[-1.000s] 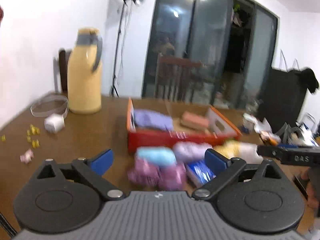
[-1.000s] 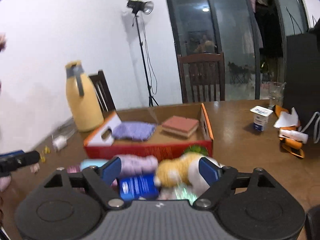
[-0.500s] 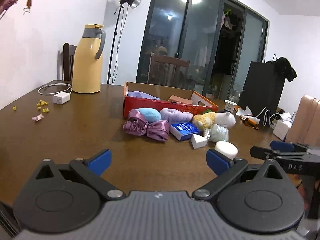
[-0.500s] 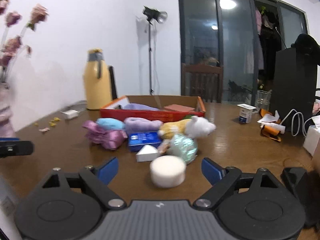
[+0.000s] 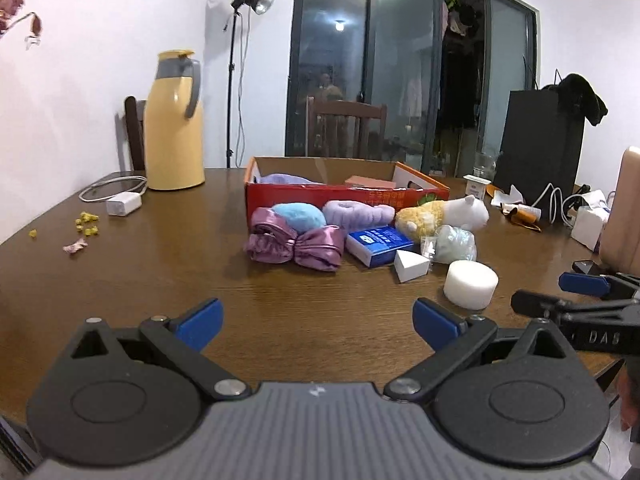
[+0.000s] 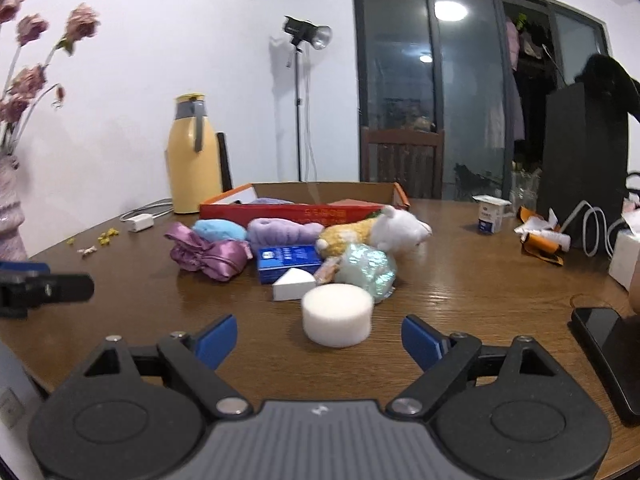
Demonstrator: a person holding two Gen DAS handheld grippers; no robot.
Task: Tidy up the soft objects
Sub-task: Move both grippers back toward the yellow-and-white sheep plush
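Both my claws released, empty: left gripper (image 5: 316, 320), right gripper (image 6: 319, 336); white sponge cylinder (image 6: 337, 314) at 12 o'clock of right.

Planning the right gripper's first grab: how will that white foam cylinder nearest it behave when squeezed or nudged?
The white foam cylinder looks porous and matte, so it probably compresses easily and weighs little. It stands on a flat end, so a nudge should slide it, not roll it. The right gripper is open, and its fingers seem spread wider than it.

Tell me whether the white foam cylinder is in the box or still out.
Out. The white foam cylinder stands on the table, nearer than the red box, right before the open right tool.
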